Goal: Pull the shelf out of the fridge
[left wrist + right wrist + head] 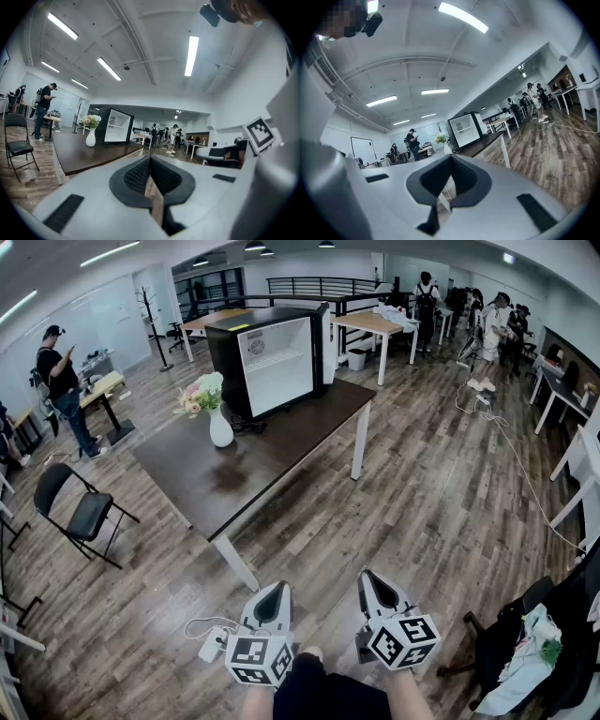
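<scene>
The shelf (pixel 463 130) sits inside the fridge (pixel 272 357), a thin white line across the pale interior, about halfway up. The fridge is a small black box with its open front turned toward the room. It stands at the far end of a dark brown tabletop (pixel 281 460), at about 12 o'clock in the head view. Just beside it, at its 8 o'clock, a white vase (pixel 220 427) holds pink and cream flowers (pixel 202 393).

Both sets of tongs are well apart from all of this, held low at 6 o'clock over the wooden floor (pixel 422 512). The left gripper (pixel 275 594) has its tongs pressed together with nothing between them. The right gripper (pixel 373 579) is the same, closed and empty. Each points roughly toward the tabletop, its marker cube nearest the person.

A small white device with a cord (pixel 214 643) lies on the floor at the left gripper's 8 o'clock. A black folding chair (pixel 84 512) stands at 9 o'clock. A person in dark clothes (pixel 61 381) stands at 10 o'clock, and a group of people (pixel 487 324) at 1 o'clock. An office chair draped with cloth (pixel 525 652) is at 4 o'clock.
</scene>
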`<state>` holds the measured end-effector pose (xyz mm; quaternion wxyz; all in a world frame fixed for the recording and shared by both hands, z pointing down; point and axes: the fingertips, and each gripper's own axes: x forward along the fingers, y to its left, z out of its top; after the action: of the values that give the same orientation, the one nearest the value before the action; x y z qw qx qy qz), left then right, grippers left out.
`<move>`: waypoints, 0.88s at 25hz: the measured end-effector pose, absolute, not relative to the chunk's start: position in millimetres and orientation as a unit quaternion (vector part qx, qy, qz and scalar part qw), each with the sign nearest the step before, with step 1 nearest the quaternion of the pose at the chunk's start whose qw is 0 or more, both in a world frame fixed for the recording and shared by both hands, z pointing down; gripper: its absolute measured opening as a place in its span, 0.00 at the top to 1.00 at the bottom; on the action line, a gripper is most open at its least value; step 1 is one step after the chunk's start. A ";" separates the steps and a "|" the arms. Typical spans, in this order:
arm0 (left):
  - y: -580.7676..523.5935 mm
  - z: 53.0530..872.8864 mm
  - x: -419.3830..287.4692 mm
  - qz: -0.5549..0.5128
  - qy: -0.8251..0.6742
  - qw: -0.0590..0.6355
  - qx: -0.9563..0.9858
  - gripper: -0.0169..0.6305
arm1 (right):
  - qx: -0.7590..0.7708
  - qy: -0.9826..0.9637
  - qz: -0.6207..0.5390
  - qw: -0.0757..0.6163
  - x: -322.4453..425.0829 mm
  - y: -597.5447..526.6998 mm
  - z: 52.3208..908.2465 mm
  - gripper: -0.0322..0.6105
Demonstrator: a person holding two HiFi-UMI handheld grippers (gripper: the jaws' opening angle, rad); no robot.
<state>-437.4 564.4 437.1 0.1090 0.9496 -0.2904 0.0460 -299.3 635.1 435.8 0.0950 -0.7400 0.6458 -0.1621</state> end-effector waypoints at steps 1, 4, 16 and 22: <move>568.7 436.6 -440.5 0.045 -0.291 0.111 0.949 0.97 | -0.741 0.646 -0.162 0.092 -303.5 638.2 435.3 0.96; 575.9 435.3 -449.2 0.041 -0.294 0.115 0.948 0.97 | -0.743 0.644 -0.158 0.094 -313.6 644.0 431.2 0.96; 536.4 440.1 -424.1 0.034 -0.287 0.115 0.951 0.97 | -0.756 0.625 -0.155 0.116 -289.7 617.3 428.9 0.96; 493.7 435.6 -394.2 0.032 -0.281 0.117 0.952 0.97 | -0.752 0.632 -0.151 0.113 -270.4 570.2 421.3 0.96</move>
<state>-394.2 493.7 435.6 0.1169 0.9522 -0.2805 0.0317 -270.4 570.2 421.3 0.1127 -0.7516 0.6322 -0.1508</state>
